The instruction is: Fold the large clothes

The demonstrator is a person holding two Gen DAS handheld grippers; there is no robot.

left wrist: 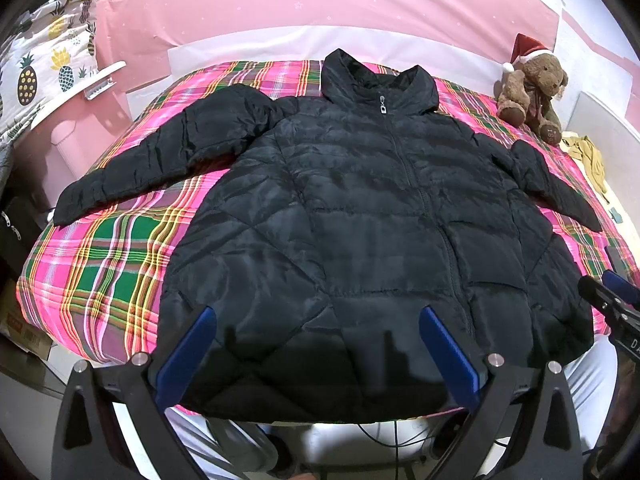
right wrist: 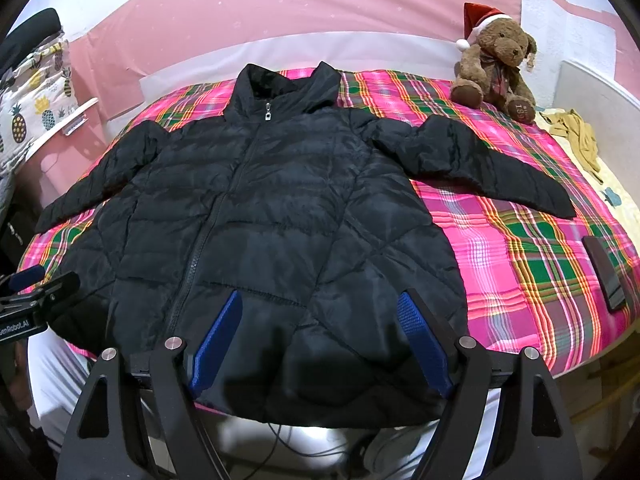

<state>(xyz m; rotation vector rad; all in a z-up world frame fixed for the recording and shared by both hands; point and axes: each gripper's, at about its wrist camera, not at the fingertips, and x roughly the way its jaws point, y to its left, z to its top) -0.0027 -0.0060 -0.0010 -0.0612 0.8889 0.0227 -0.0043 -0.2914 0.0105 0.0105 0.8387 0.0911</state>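
Both grippers hover over the near edge of the bed, each with its two blue-padded fingers spread wide and holding nothing: the left gripper (left wrist: 316, 344) above the jacket's hem left of the zipper, the right gripper (right wrist: 320, 340) above the hem right of it. Each camera also catches the other gripper at the margin of its picture.

One black quilted jacket (left wrist: 360, 220) lies flat, front up and zipped to the collar, across the middle of the bed (left wrist: 100, 280), which wears a pink, green and yellow plaid cover. Its hem hangs slightly over the near edge; its two sleeves angle outward and down toward the left and right edges, and the collar points to the far edge.

Only the right wrist view shows one dark flat phone-like slab (right wrist: 604, 272) near the right edge.

At the far right corner sits one brown teddy bear (right wrist: 496, 68) in a red Santa hat, with a crumpled yellow cloth (right wrist: 576, 136) beside it.
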